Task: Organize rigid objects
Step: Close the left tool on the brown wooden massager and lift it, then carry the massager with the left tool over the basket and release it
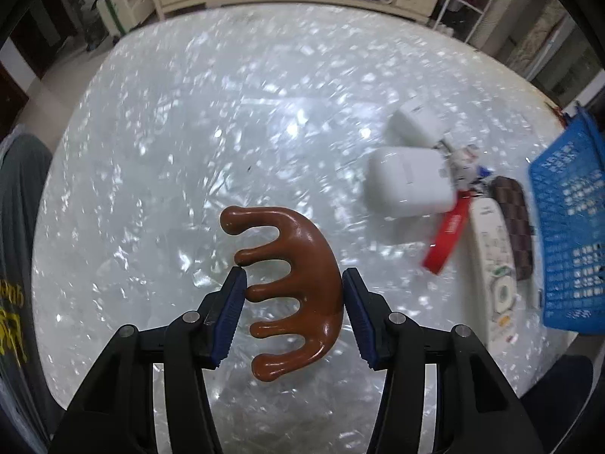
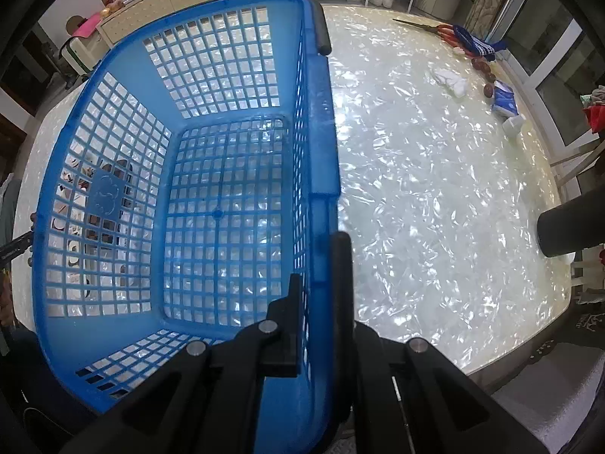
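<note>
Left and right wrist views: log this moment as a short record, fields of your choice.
left gripper: closed on the brown wooden comb, pads on its sides
right gripper: clamped on the blue basket rim
basket contents: nothing inside
left on table: two white boxes, red strap, remote control, all beside the basket

Glossy brown comb [image 1: 298, 283], blue lattice basket [image 2: 211, 87], pearly white table [image 2: 435, 196]
</note>
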Available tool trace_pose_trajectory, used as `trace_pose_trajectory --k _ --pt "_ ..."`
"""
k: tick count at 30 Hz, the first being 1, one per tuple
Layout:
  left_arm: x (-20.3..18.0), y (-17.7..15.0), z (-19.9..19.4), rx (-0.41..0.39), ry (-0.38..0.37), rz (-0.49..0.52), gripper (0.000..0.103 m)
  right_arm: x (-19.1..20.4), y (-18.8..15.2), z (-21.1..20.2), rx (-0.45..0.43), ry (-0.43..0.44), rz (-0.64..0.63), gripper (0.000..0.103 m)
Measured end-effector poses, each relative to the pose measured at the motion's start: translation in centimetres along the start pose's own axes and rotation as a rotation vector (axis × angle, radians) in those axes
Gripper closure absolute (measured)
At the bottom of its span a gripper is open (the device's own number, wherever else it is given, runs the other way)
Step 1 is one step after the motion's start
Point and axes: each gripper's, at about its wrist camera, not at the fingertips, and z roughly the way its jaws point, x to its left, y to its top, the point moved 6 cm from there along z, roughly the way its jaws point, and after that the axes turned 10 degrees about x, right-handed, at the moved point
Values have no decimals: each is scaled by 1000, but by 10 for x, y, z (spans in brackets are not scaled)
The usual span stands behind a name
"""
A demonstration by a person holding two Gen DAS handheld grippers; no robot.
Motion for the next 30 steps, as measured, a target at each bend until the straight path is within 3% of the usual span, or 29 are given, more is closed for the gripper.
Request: trace_pose_trajectory --k 10,19,30 --pt "-59 -4 -74 -163 -22 183 47 -5 -10 -6 -15 16 4 100" --pt "-158 0 -137 -300 -105 407 47 -6 -16 -9 -40 25 14 100" --pt "-269 -2 -140 -307 -175 626 47 -8 -16 -9 -65 63 16 100"
